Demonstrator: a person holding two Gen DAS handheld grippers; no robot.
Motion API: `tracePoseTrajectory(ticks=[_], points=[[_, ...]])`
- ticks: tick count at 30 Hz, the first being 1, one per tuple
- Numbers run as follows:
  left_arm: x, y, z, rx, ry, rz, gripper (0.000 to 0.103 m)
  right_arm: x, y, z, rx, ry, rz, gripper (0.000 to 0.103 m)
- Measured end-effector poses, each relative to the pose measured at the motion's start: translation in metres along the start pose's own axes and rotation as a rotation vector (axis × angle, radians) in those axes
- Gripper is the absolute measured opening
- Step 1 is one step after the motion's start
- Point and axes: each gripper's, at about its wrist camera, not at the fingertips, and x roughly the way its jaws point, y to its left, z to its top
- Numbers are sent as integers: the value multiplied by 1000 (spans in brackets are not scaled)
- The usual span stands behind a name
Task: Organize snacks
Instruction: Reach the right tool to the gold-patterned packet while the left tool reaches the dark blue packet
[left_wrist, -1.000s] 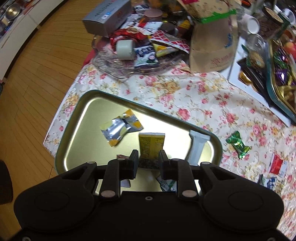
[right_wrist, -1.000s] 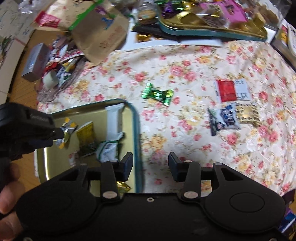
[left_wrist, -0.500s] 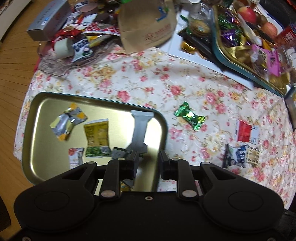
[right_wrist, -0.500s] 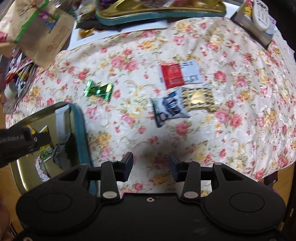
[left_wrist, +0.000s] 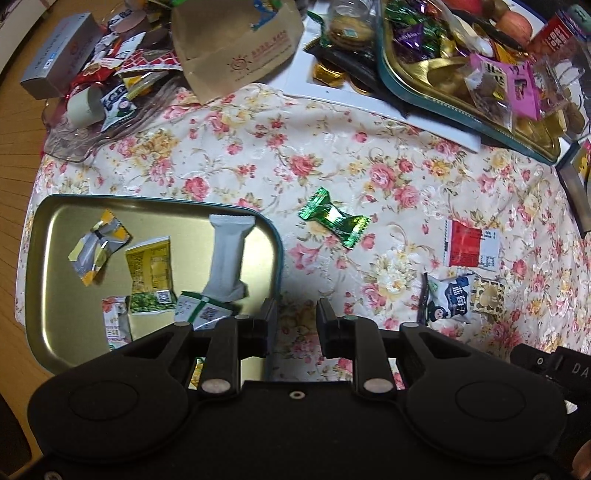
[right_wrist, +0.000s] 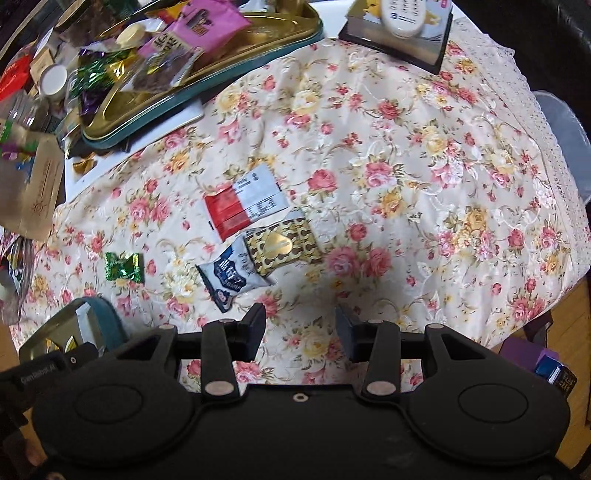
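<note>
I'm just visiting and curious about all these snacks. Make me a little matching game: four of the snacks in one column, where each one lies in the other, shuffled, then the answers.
Things:
1. white bar packet
2. green foil candy
3. purple wrapped candies
4. gold heart packet

Places:
A. alone on the bare floral cloth
B. in the near gold tray
C. touching the red-and-white packet
D. in the far crowded tray

Pairs: 1-B, 2-A, 3-D, 4-C

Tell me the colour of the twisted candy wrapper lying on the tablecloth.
Shiny green candy wrapper, clearest in the left wrist view.
</note>
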Motion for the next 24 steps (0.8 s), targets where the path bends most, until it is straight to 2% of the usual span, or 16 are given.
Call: tracePoseTrajectory(ticks=[12, 19, 24], points=[[6, -49, 11, 87, 5, -22, 31, 11, -16, 33, 24, -1, -23, 44], [12, -57, 25, 83, 12, -20, 31, 23, -24, 56, 47, -24, -5, 45], [16, -60, 34, 71, 17, -25, 31, 34, -17, 64, 17, -43, 17, 45]])
